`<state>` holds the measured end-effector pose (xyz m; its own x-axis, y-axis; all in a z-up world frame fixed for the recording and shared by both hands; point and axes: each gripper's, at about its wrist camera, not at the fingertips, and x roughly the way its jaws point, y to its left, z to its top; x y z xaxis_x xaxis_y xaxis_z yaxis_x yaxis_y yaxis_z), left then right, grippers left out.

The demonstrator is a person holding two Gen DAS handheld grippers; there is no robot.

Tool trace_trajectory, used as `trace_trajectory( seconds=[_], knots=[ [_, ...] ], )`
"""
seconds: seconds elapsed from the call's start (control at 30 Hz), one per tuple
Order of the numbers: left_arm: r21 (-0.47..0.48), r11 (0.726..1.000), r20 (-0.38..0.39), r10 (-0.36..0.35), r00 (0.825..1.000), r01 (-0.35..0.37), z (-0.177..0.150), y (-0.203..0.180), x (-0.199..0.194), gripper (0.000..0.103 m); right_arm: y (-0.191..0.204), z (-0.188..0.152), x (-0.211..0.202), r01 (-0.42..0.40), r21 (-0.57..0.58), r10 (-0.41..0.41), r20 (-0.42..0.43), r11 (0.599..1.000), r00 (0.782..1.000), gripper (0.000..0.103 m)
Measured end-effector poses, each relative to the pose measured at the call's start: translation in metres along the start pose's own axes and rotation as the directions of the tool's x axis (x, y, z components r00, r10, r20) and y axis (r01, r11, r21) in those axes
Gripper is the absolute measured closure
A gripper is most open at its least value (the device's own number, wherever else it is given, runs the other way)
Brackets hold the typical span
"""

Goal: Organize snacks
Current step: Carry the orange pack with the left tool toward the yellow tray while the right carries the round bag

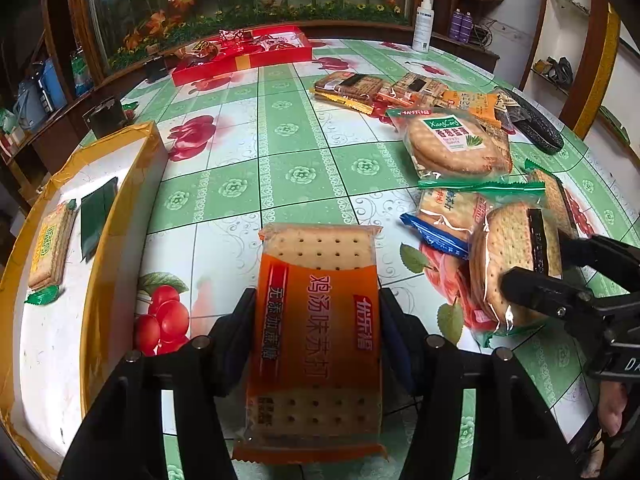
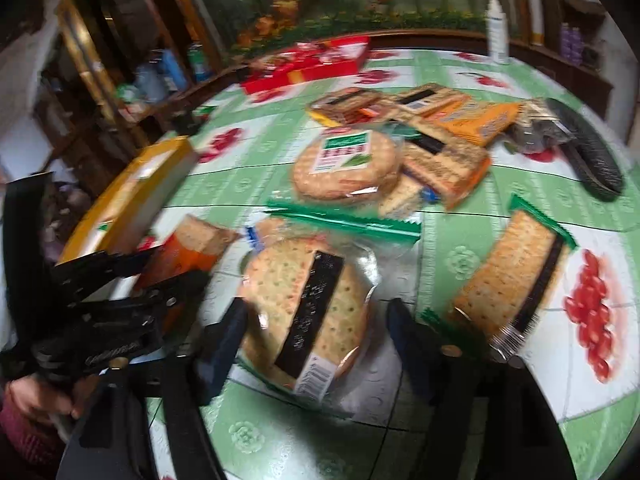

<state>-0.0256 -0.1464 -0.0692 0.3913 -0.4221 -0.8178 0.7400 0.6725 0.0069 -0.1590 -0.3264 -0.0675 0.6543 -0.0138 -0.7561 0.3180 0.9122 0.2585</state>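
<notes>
My left gripper (image 1: 316, 320) is shut on an orange soda-cracker packet (image 1: 320, 292), gripped by its long sides just above the green checked tablecloth (image 1: 248, 184). The right wrist view shows the same left gripper (image 2: 178, 265) and orange packet (image 2: 192, 244) at the left. My right gripper (image 2: 316, 332) straddles a clear packet of round crackers with a black label (image 2: 304, 300). The left pad touches the wrapper, while a narrow gap shows at the right pad. In the left wrist view the right gripper (image 1: 532, 260) stands around that round packet (image 1: 508, 248). The right wrist view is blurred.
A white box edged in yellow tape (image 1: 104, 260) stands at the left, holding a green cracker packet (image 1: 50, 248) and a dark green one (image 1: 98, 216). Piled snacks (image 1: 400, 92), a red tray (image 1: 240, 60), a spray bottle (image 1: 423, 24) and a dark case (image 1: 532, 124) lie further back. A square cracker packet (image 2: 512, 280) lies to the right.
</notes>
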Motion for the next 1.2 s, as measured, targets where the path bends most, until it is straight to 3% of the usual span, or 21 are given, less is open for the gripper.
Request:
trace_trajectory(
  seconds=[0.1,0.2,0.23,0.3,0.37,0.4,0.63,0.8,1.2],
  knots=[
    [-0.009,1.000,-0.027,-0.008,1.000,0.007,0.001,0.003,0.004,0.019,0.013,0.002,0.000,0.037,-0.020,-0.038,-0.010,0.999,0.999,0.024],
    [-0.004,1.000,-0.032,-0.005,0.999,0.005,0.001,0.003,0.006,0.019,0.023,0.004,0.002,0.128,-0.042,-0.129,-0.008,0.991,0.992,0.016],
    [0.000,1.000,-0.028,-0.003,1.000,0.003,0.001,0.002,0.005,0.019,0.024,0.004,0.003,0.142,-0.044,-0.142,-0.009,0.989,0.990,0.015],
    [0.007,1.000,-0.012,-0.010,1.000,0.010,0.001,0.001,0.004,0.038,0.024,0.005,0.007,0.152,-0.030,-0.152,-0.016,0.988,0.988,0.014],
    [0.026,1.000,0.000,0.000,1.000,0.000,0.001,-0.002,0.002,0.046,0.025,0.004,0.010,0.154,-0.031,-0.155,-0.018,0.988,0.988,0.016],
    [0.033,0.999,0.004,0.006,1.000,-0.006,0.001,-0.004,0.001,0.046,0.025,0.003,0.009,0.138,-0.031,-0.138,-0.008,0.990,0.990,0.025],
    [0.036,0.999,0.032,0.011,0.999,-0.012,-0.002,-0.008,-0.008,0.047,0.018,-0.006,-0.006,0.122,0.012,-0.123,0.016,0.992,0.992,0.025],
    [-0.006,0.999,0.035,-0.034,0.999,0.034,-0.006,-0.006,-0.017,0.047,0.012,-0.010,-0.022,0.096,0.038,-0.098,0.040,0.995,0.994,0.025],
    [-0.057,0.998,0.109,-0.031,0.994,0.037,-0.007,0.011,-0.057,0.047,0.026,-0.012,-0.038,0.036,0.020,-0.037,0.067,0.999,0.997,0.025]
  ],
)
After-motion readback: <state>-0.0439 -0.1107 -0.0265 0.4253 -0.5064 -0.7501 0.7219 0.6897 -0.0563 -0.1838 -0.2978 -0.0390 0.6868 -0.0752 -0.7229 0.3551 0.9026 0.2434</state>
